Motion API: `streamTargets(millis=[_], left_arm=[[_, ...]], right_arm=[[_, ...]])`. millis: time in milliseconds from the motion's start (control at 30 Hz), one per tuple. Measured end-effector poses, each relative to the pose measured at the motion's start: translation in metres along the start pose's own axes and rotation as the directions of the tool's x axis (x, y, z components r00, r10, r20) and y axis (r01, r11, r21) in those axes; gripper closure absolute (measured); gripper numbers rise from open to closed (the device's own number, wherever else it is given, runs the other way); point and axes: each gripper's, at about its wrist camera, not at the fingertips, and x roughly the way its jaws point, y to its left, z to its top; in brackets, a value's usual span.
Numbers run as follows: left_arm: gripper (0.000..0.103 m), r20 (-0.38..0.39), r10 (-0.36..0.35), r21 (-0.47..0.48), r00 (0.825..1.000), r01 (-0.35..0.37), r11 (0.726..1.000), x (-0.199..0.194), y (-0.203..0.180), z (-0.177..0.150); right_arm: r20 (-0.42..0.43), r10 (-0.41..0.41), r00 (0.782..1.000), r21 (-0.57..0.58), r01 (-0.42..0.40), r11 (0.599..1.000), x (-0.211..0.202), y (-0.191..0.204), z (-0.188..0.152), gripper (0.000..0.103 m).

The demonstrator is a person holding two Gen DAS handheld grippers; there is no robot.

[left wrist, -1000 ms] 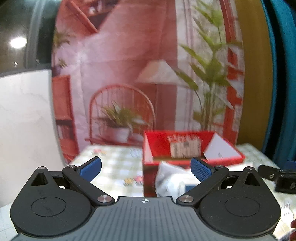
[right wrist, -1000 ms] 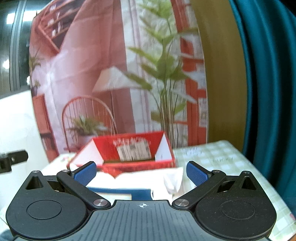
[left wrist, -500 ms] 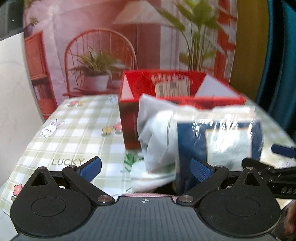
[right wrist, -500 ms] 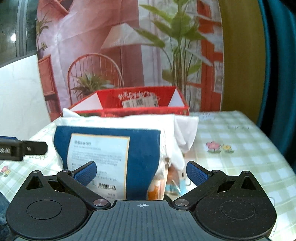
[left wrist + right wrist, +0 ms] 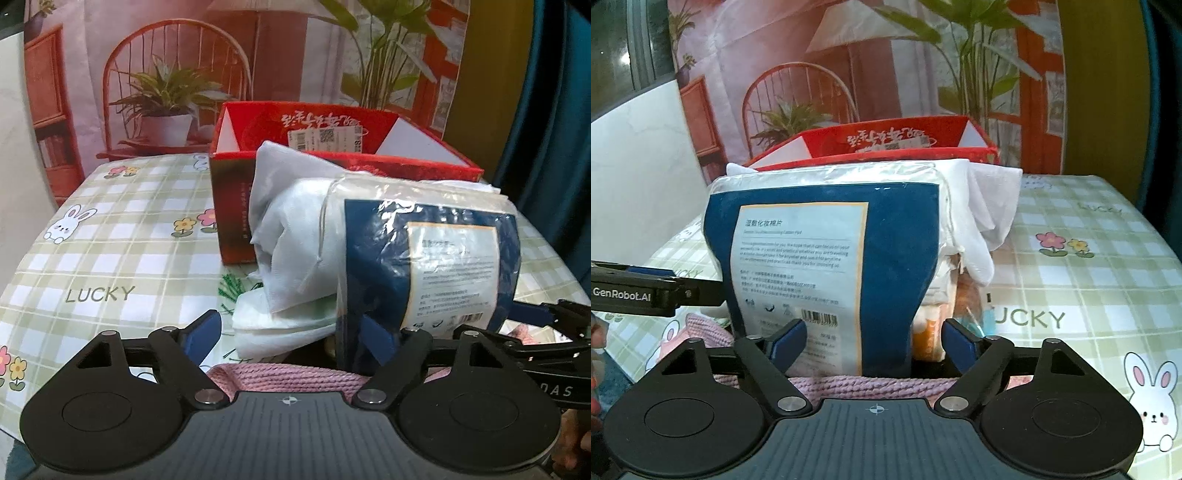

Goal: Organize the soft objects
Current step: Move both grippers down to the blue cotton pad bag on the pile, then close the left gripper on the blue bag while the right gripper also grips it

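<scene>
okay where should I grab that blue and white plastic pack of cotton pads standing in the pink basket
Probably the blue pack by its lower body, from the front where the right claw already straddles it, jaws closing. It stands upright in the pink basket; its label face is broad, and the soft plastic should give under the pads.

One blue packet, one red box, one pink knitted basket — perhaps two white cloths.
</scene>
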Motion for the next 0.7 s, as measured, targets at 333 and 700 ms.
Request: streamTargets(millis=[333,700], left_arm=[[0.027,0.051,-0.093,-0.002,0.994,0.093,0.996,-0.011,-0.004,0.0],[0.049,0.014,-0.255,0.021,0.967,0.254,0.967,0.011,-0.014,-0.002]], right_arm=[[0.006,0.049,0.999,0.0,-0.049,0.999,-0.003,0.0,0.001,0.05],[-0.001,0.061,0.998,0.022,-0.061,0.998,0.005,-0.005,-0.003,0.05]])
